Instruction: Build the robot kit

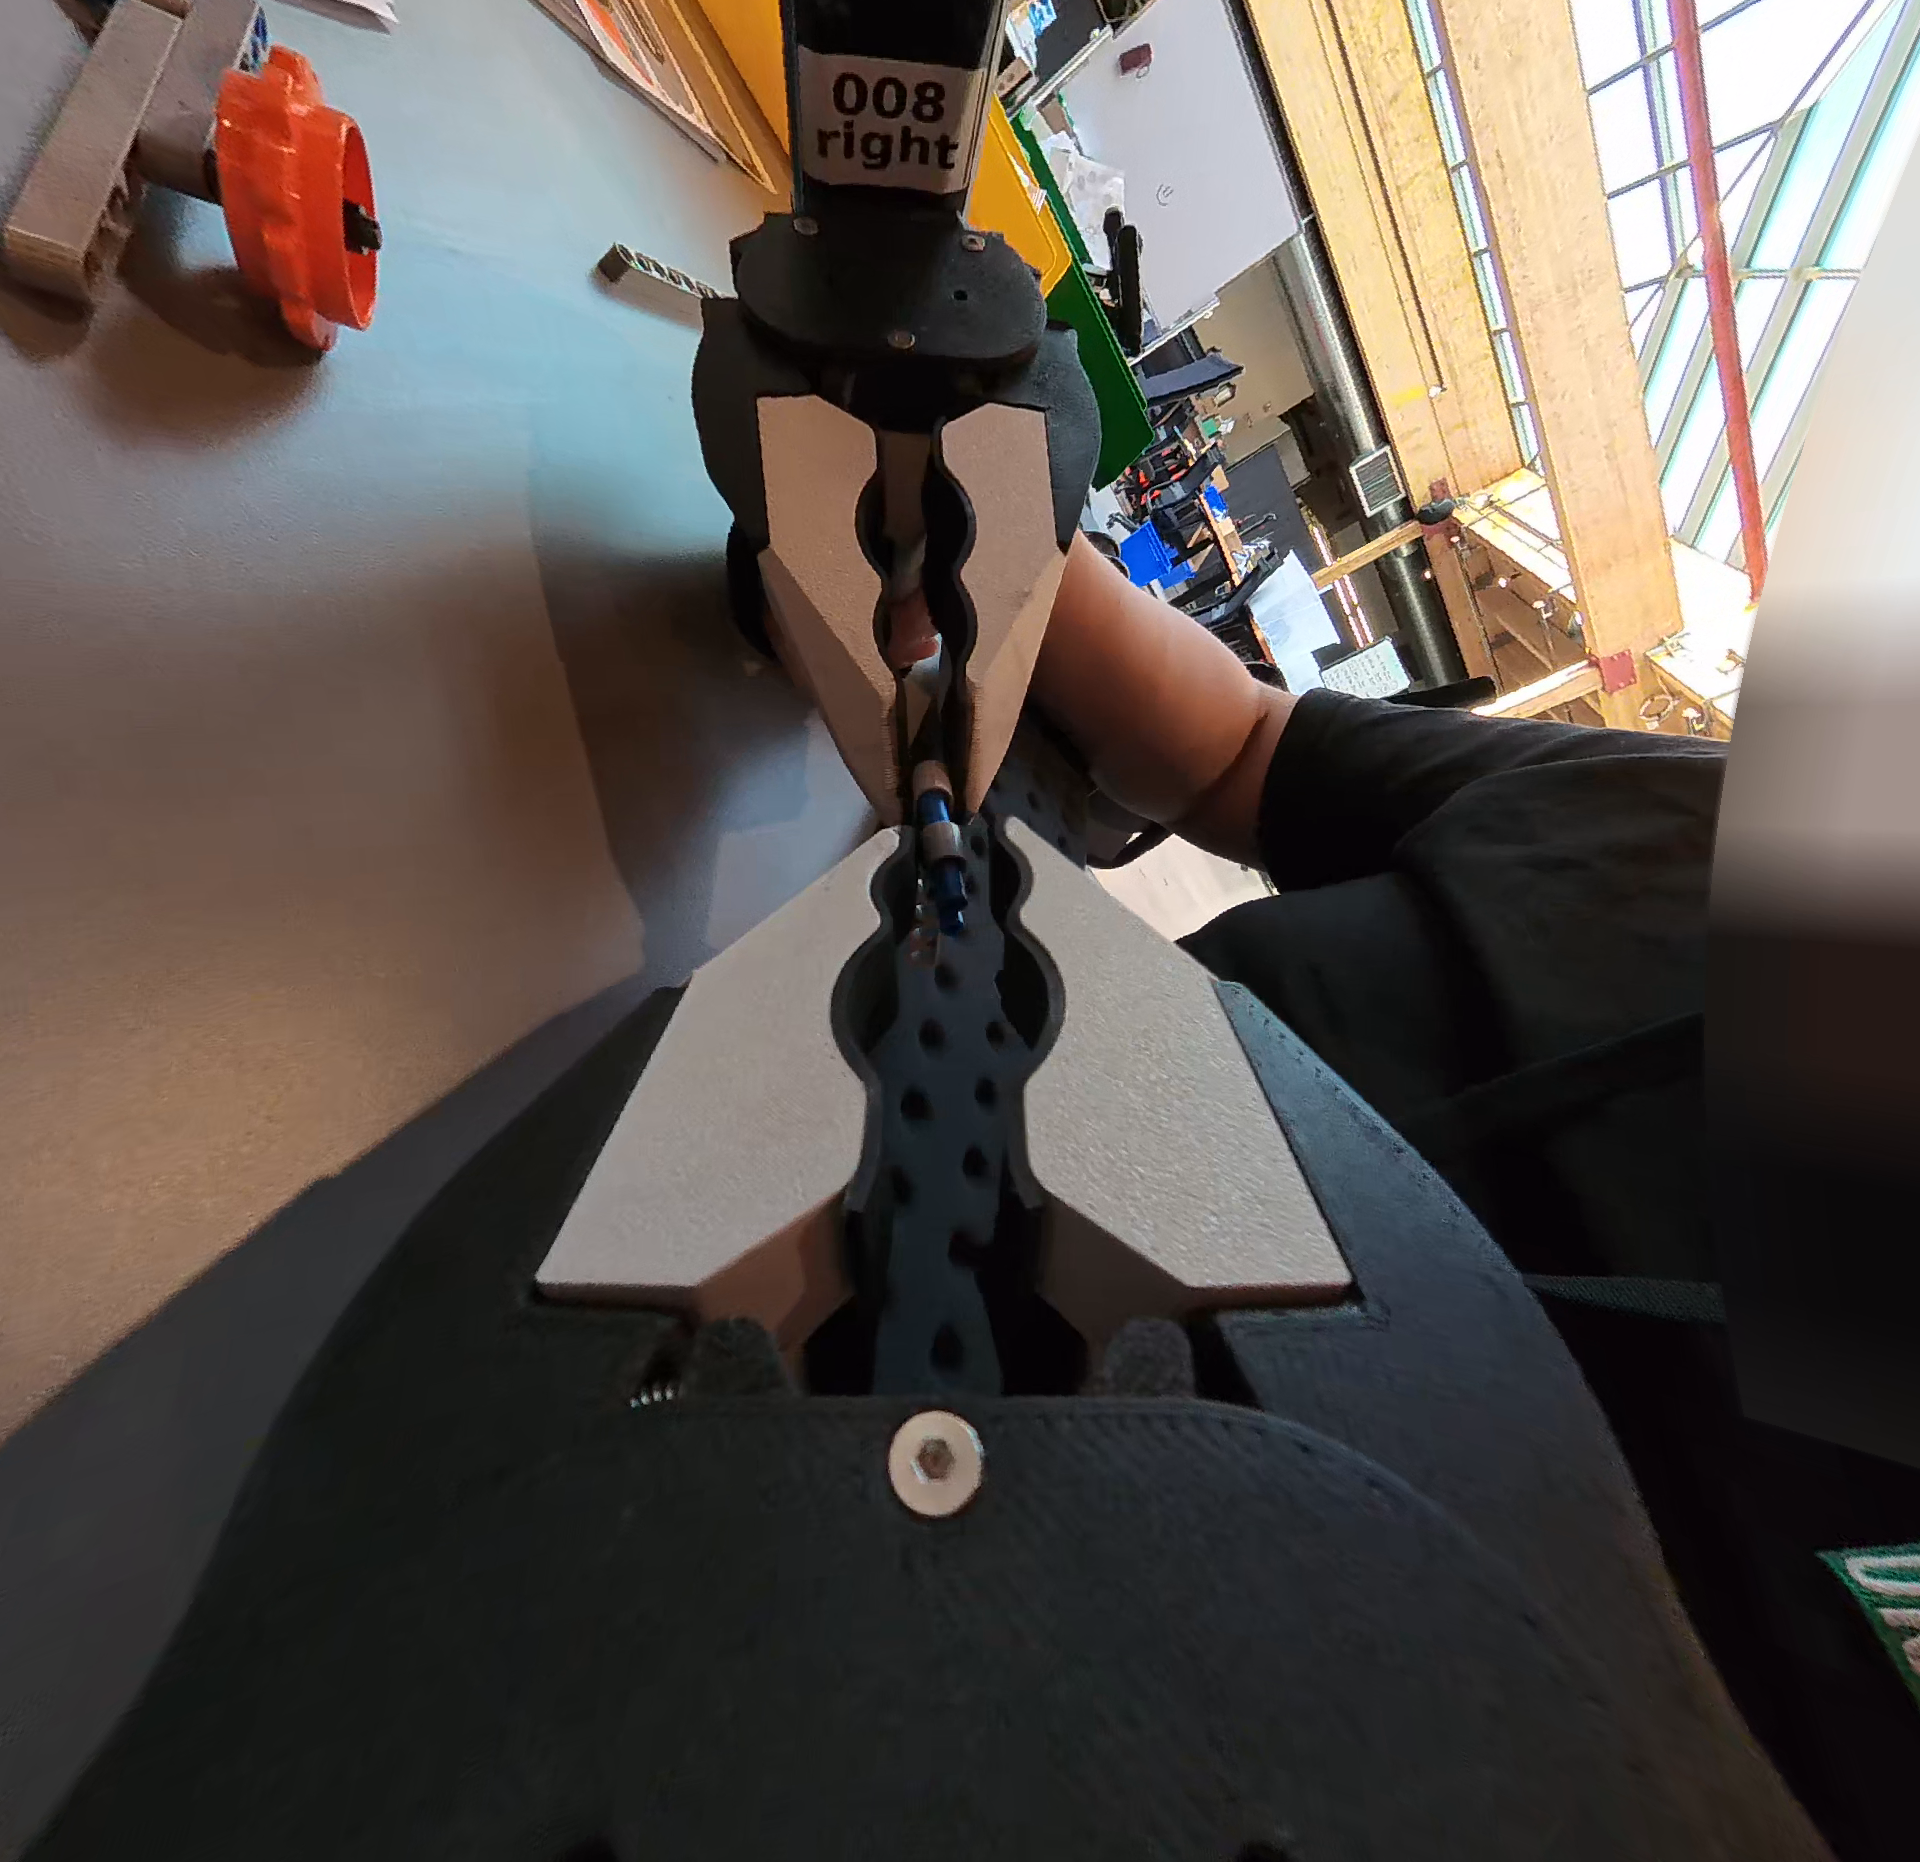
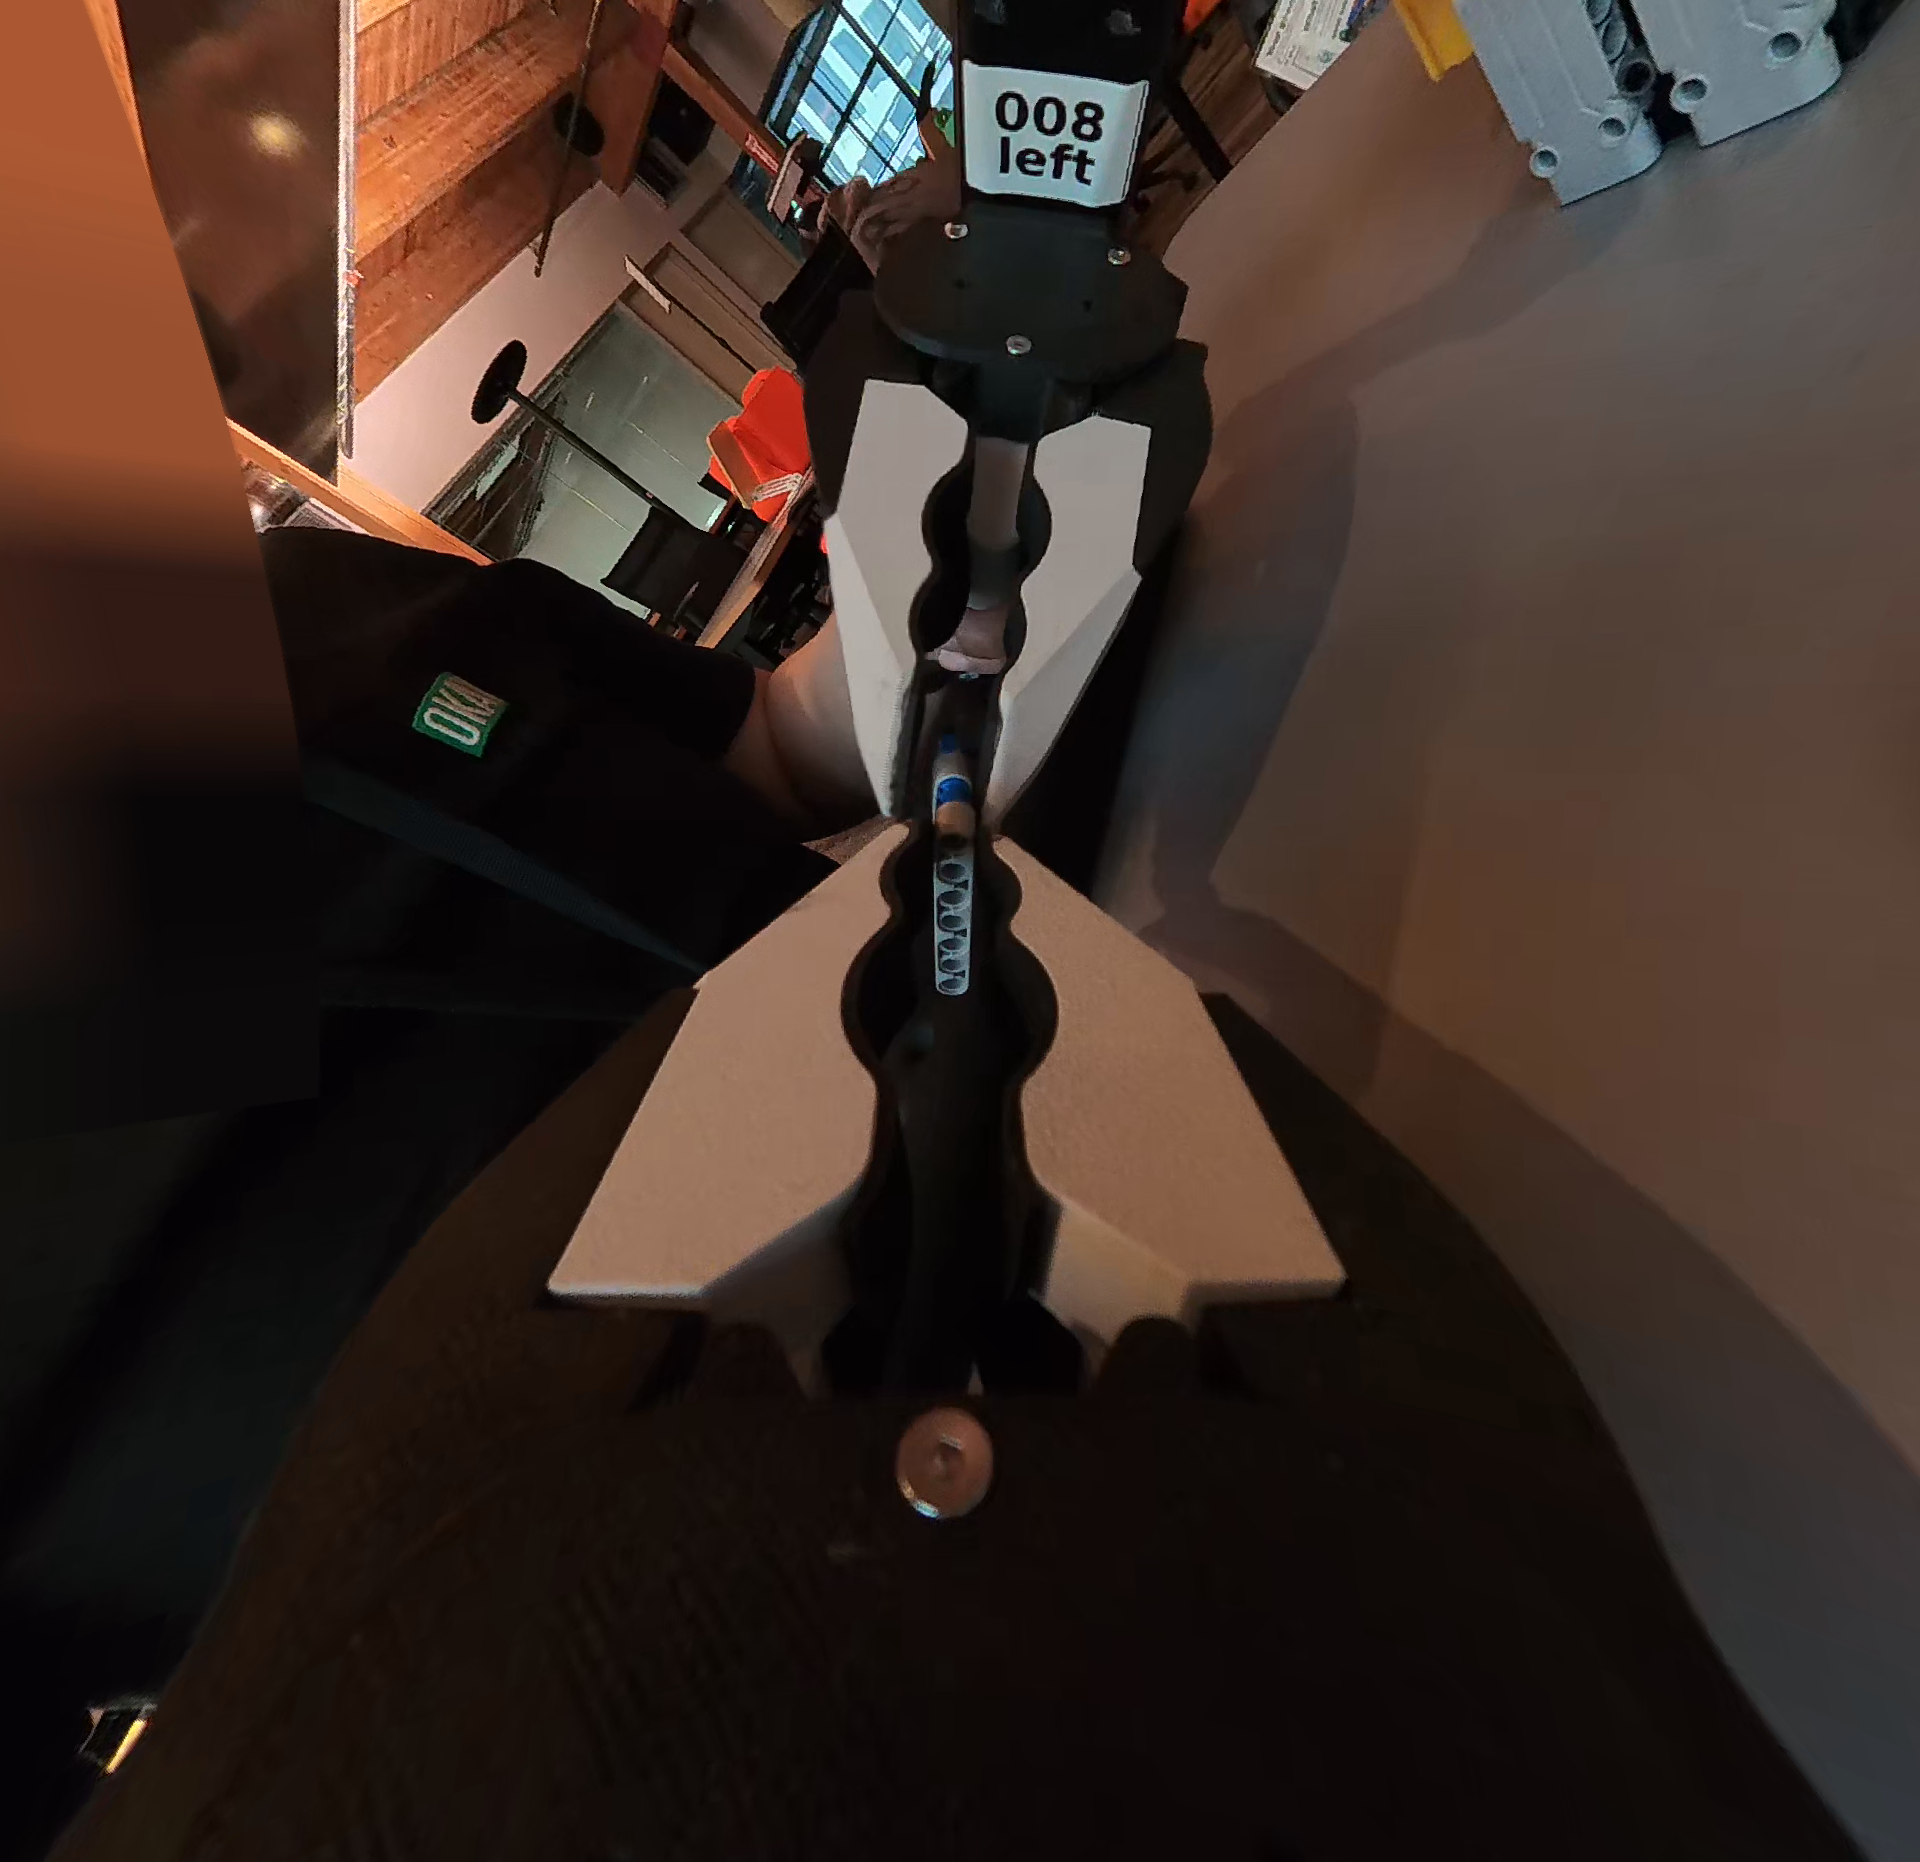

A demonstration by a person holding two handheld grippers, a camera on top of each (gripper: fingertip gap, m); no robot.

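My left gripper point(image 1: 940, 848) is shut on a dark blue perforated beam point(image 1: 940, 1137) that runs between its fingers. A blue pin with a grey bush point(image 1: 943, 856) sits at the beam's tip. My right gripper point(image 1: 932, 789) comes in from the top and meets it tip to tip above the grey table point(image 1: 312, 669). In the right wrist view my right gripper point(image 2: 951, 844) is shut on a thin grey perforated beam point(image 2: 951, 929), seen edge on. The left gripper point(image 2: 948, 806) faces it there, with the blue pin point(image 2: 948, 778) at the point where they meet.
An orange ring part on grey beams point(image 1: 291, 202) lies at the far left, with a loose grey beam point(image 1: 655, 280) nearby. A grey block assembly point(image 2: 1631, 56) stands at the top right of the right wrist view. A person's black-sleeved arm point(image 1: 1455, 877) holds the right gripper.
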